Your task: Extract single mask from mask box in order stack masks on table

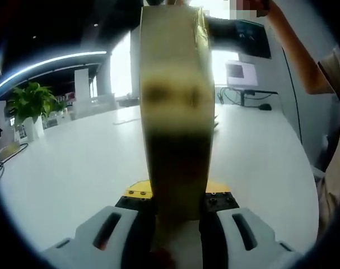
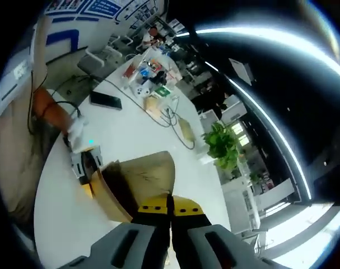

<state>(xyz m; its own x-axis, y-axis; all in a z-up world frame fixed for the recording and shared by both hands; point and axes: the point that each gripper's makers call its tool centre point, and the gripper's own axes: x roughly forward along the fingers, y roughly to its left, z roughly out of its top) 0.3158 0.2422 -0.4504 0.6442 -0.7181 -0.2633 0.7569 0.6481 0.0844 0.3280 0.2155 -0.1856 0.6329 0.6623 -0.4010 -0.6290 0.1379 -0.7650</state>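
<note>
A tan cardboard mask box (image 1: 175,112) stands upright between the jaws of my left gripper (image 1: 178,197), which is shut on its lower end. In the right gripper view the same mask box (image 2: 139,176) lies over the white table (image 2: 130,134), with the left gripper (image 2: 85,162) clamped on its far end and a gloved hand (image 2: 77,131) behind it. My right gripper (image 2: 170,210) has its yellow-tipped jaws pressed together right at the box's near edge; nothing shows between them. In the left gripper view the right gripper (image 1: 240,36) hovers by the box's top.
The white table (image 1: 74,162) stretches left and right of the box. A potted plant (image 1: 29,103) stands far left, also seen as a plant (image 2: 220,143). Cables, a dark tablet (image 2: 105,100) and small clutter (image 2: 150,75) lie at the far end. The person's arm (image 1: 296,50) reaches in.
</note>
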